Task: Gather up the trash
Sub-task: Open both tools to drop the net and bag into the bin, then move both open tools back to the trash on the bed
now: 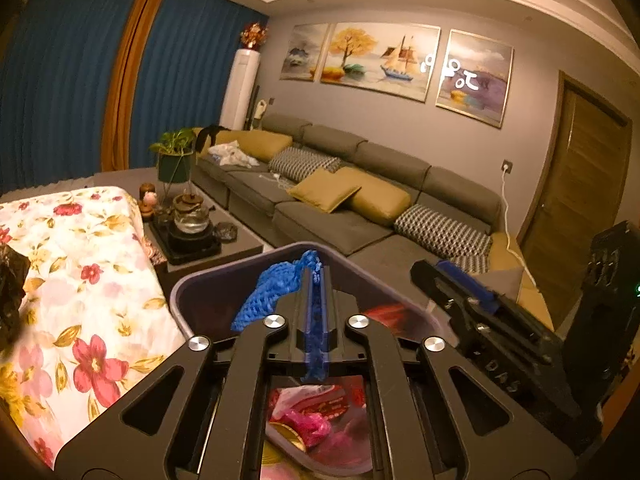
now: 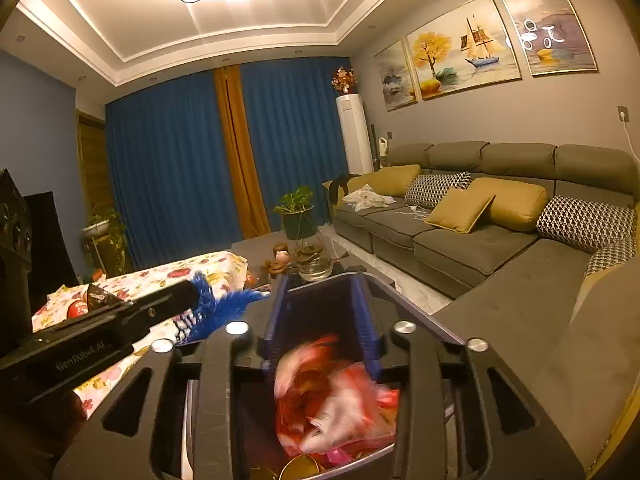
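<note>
My left gripper (image 1: 316, 276) is shut on a blue foam net (image 1: 272, 288) and holds it over the grey trash bin (image 1: 192, 284). The net also shows in the right wrist view (image 2: 216, 304), beside the left gripper's body. My right gripper (image 2: 324, 284) is open above the same bin (image 2: 416, 300). A red and white wrapper (image 2: 336, 392), blurred, is below its fingers inside the bin. More red, pink and gold trash (image 1: 316, 412) lies in the bin.
A table with a floral cloth (image 1: 80, 280) stands left of the bin, with a dark crumpled piece (image 1: 12, 280) on it. A tea tray with a glass kettle (image 1: 192, 216) sits behind. A grey sofa (image 1: 360, 208) runs along the right.
</note>
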Demonstrator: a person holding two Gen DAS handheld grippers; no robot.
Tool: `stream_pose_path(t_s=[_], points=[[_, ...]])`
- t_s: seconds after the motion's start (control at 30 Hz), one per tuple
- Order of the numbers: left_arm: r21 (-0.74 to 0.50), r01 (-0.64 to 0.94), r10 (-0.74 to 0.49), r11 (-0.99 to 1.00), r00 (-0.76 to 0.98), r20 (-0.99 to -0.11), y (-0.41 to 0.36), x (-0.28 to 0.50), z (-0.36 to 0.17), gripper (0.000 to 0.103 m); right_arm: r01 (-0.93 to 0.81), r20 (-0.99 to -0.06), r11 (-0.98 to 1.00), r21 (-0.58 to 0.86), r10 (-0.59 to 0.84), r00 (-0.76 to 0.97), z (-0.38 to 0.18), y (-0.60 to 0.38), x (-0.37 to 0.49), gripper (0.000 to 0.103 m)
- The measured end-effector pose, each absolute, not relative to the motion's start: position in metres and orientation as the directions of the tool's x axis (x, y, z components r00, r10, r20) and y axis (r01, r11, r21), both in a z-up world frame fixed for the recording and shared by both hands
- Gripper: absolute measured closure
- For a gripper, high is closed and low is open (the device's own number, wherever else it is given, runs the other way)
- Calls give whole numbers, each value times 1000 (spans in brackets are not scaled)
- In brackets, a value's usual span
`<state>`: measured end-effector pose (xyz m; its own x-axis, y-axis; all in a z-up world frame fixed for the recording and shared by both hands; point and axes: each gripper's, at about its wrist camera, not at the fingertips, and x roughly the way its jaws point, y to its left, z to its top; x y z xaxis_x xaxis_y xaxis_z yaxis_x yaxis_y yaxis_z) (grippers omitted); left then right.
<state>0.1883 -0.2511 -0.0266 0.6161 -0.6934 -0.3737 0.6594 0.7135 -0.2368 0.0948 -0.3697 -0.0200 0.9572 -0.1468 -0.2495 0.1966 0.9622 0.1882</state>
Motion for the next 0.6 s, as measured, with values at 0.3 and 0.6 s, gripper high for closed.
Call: stream_pose_path(t_s=[0.3, 0.6], points=[[-252, 606, -654, 755, 665, -360, -228, 184, -27, 29, 210, -219, 958, 196, -166, 961, -12, -369, 81, 47], [-232, 511, -561, 828, 740, -371, -187, 163, -27, 19, 199, -202, 958, 208, -157, 967, -6, -357, 65, 33]])
